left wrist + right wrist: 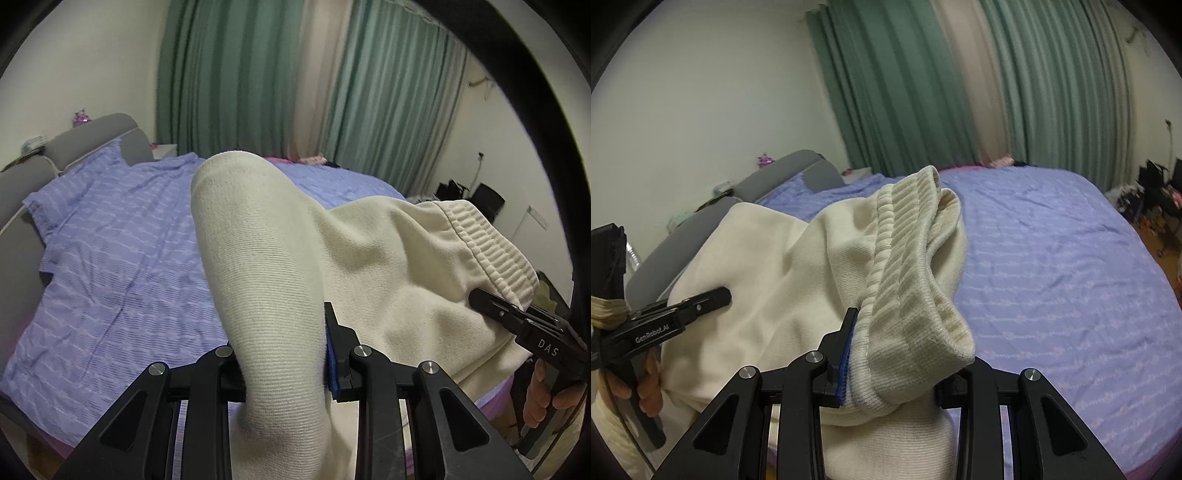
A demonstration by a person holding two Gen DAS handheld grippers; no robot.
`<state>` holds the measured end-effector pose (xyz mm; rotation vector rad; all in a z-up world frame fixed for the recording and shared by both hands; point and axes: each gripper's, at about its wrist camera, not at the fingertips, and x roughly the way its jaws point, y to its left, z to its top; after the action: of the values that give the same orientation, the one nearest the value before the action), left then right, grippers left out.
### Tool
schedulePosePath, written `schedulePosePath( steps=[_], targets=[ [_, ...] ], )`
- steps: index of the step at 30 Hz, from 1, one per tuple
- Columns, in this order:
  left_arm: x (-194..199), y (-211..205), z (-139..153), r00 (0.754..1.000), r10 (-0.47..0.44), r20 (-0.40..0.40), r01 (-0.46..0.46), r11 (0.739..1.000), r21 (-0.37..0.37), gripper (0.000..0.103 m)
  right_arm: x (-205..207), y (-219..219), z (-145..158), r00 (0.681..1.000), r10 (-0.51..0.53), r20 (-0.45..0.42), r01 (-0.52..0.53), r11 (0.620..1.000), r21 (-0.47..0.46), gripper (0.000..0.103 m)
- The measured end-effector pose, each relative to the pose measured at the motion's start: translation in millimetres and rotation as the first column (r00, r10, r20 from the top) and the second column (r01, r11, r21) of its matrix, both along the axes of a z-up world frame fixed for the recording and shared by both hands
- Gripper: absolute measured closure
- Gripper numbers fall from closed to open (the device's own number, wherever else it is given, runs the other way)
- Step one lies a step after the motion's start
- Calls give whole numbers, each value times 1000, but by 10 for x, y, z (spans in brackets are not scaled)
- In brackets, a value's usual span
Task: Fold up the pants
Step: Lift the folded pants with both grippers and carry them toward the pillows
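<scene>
Cream pants (362,258) are held above a bed with a lavender striped cover (110,258), gripped at two points. In the left wrist view the left gripper (284,369) occupies the bottom centre of the frame, its jaws clenched on a bunched leg section of the pants, which rises from between the pads towards the middle of the frame and ends in a rounded fold near the upper centre. To the right of that section the fabric spreads out to the ribbed waistband (491,243) at mid right, where the tip of the right gripper (480,297) meets the cloth; a hand (543,395) grips its handle at the lower right edge. In the right wrist view the right gripper (890,373) sits at bottom centre, its jaws closed on the ribbed waistband (916,280), which stands up from the pads and leans towards the upper centre of the frame. The body of the pants (768,266) extends to the left, where the left gripper (716,297) reaches into the cloth at mid left, a hand (650,387) below it at the lower left. Fabric hangs below both grippers at the bottom edges. Green curtains (894,85) and a grey headboard (92,140) stand behind the bed
</scene>
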<state>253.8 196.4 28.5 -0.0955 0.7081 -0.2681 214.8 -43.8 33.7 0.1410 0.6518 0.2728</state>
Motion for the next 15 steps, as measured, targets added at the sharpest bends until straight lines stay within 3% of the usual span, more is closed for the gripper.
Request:
schedulePosePath(
  steps=[8, 15],
  targets=[
    [-80, 310, -31, 998, 57, 5, -57, 998, -20, 75, 36, 195, 30, 998, 65, 16, -65, 998, 3, 70],
    [-7, 970, -272, 998, 58, -35, -60, 997, -39, 75, 170, 630, -126, 997, 76, -30, -76, 997, -4, 70]
  ],
)
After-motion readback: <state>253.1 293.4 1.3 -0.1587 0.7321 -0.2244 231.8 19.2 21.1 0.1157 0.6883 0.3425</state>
